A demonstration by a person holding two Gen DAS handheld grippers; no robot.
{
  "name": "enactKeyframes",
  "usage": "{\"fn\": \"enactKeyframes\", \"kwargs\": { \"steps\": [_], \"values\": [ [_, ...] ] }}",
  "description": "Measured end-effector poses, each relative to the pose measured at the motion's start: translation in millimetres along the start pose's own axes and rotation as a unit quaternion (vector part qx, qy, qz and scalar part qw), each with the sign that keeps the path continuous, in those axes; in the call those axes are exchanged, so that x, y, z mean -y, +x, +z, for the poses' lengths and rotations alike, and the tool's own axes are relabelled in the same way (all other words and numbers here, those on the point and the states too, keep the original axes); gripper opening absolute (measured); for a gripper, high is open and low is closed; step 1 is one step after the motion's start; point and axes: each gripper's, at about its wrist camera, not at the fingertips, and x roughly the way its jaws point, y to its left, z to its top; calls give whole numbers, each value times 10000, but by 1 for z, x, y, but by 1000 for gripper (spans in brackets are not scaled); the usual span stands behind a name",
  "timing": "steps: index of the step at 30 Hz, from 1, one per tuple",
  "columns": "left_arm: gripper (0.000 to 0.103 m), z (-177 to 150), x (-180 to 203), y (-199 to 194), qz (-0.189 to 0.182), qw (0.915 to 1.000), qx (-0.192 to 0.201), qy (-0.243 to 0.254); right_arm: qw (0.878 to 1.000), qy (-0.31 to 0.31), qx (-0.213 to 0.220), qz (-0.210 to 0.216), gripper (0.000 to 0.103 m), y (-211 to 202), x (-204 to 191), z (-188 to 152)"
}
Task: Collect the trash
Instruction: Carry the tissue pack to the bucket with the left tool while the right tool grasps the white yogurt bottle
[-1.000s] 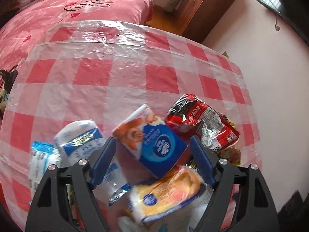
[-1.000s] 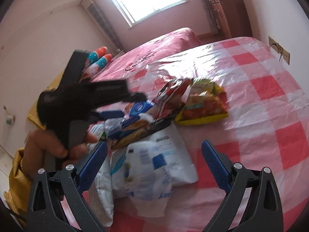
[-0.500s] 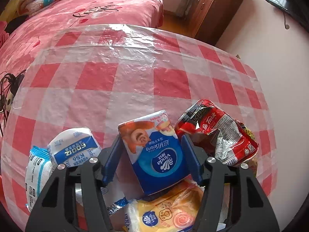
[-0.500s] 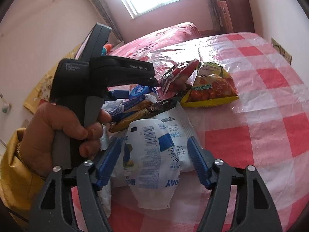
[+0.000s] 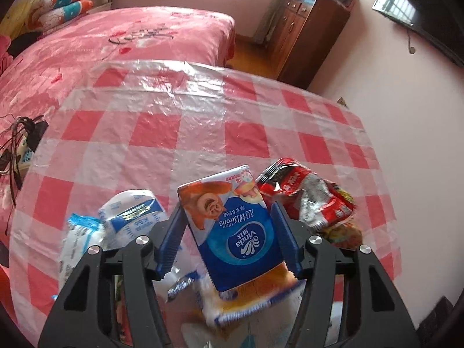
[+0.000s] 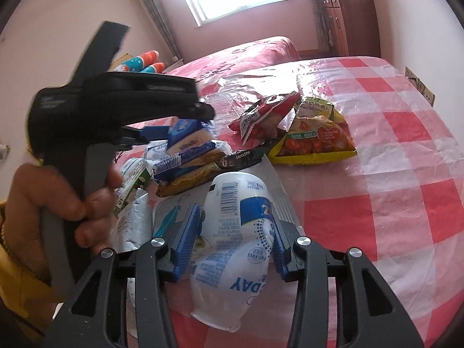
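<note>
A heap of empty wrappers lies on the red-and-white checked table. My left gripper is shut on a blue Vinda tissue pack and holds it lifted above the heap; it also shows in the right wrist view. My right gripper is shut on a crumpled white and blue milk bag. A red snack wrapper and a yellow snack bag lie at the heap's far side. A yellow and blue wrapper lies under the tissue pack.
White and blue wrappers lie left of the left gripper. A dark instant coffee sachet lies mid-heap. A pink bed stands beyond the table, a brown cabinet by the wall. Black cables hang off the table's left edge.
Both grippers closed from open: the left on the tissue pack, lifting it off the heap, the right on the white milk bag.
</note>
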Motion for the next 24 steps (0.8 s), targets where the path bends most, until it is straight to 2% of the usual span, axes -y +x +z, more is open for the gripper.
{"fn": "enactKeyframes", "kwargs": {
  "steps": [2, 3, 4, 12, 19, 24],
  "values": [
    [61, -3, -3, -13, -91, 9999, 90, -29, 10000, 14, 74, 63, 44, -2, 1, 0],
    [61, -4, -5, -18, -125, 9998, 126, -38, 9999, 19, 95, 92, 36, -4, 1, 0],
    [61, -7, -7, -24, -161, 9997, 166, -47, 9999, 37, 110, 106, 34, -5, 1, -1],
    [61, -30, -36, -64, -341, 9985, 380, -213, 9995, 71, 271, 156, 31, -9, 0, 1],
    [61, -60, -73, -95, -337, 9974, 503, -381, 9991, 186, 299, 226, 31, -12, 0, 1],
    [61, -84, -103, -111, -267, 9968, 519, -549, 9982, 220, 472, 282, 30, -25, -7, 8]
  ]
}}
